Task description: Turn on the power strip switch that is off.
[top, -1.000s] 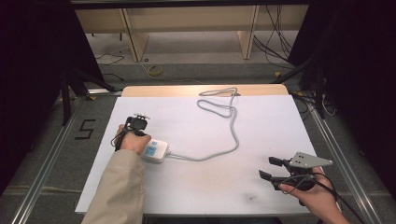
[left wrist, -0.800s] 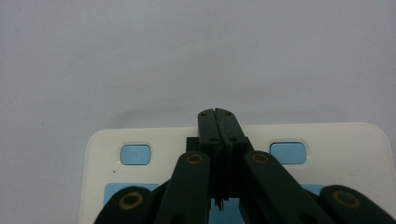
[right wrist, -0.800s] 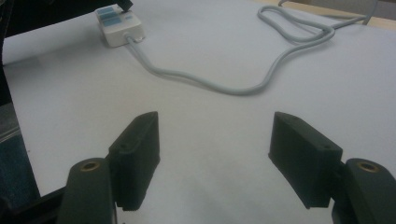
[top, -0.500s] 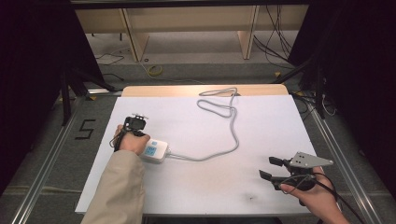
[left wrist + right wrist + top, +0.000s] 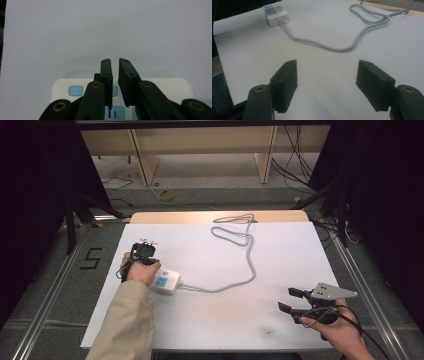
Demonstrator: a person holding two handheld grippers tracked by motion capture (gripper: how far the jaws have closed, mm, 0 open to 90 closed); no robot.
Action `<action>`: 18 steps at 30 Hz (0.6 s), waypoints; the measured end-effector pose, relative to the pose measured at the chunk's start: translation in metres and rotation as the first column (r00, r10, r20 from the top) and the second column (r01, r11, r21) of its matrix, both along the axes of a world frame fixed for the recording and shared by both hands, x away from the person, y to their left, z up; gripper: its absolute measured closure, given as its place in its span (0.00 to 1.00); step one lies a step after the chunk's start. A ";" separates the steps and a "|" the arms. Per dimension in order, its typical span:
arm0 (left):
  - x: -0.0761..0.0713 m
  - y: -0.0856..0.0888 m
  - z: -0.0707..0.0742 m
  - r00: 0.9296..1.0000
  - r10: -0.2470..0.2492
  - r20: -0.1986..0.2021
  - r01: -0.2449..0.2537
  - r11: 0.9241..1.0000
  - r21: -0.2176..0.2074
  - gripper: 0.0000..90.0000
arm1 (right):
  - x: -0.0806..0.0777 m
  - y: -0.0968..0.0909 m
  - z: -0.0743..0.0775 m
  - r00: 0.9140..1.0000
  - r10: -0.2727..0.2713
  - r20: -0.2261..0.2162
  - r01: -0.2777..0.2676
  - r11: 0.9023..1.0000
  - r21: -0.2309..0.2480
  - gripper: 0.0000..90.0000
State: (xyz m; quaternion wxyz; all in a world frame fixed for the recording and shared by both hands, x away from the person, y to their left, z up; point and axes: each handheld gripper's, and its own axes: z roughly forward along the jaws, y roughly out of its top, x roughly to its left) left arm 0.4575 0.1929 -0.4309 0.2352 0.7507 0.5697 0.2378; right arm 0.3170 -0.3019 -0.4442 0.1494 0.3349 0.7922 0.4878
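The left gripper (image 5: 113,75) hovered directly above the white power strip (image 5: 165,282), its jaws just eased a crack apart with nothing between them. To press cleanly, I'd have lowered one closed tip squarely onto a blue switch (image 5: 75,91).

Overhead and tool cameras sharing the power strip (image 5: 165,282)

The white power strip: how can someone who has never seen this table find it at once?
On the white table, look near the left edge. The white power strip lies there, a small rounded box with light blue switches, and the only grey cable ends in it.
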 end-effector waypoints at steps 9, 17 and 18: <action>-0.003 -0.002 0.007 0.997 -0.030 0.068 0.032 0.999 -0.020 0.72 | 0.000 0.000 0.000 1.000 0.000 -0.001 0.000 1.000 0.002 0.37; -0.007 -0.004 0.008 0.992 -0.104 0.076 0.108 0.993 -0.053 0.51 | 0.000 0.000 0.000 1.000 0.000 -0.002 0.000 1.000 0.002 0.37; -0.007 -0.004 0.008 0.991 -0.108 0.079 0.113 0.992 -0.060 0.49 | 0.000 0.000 0.000 1.000 0.000 -0.002 0.000 1.000 0.003 0.37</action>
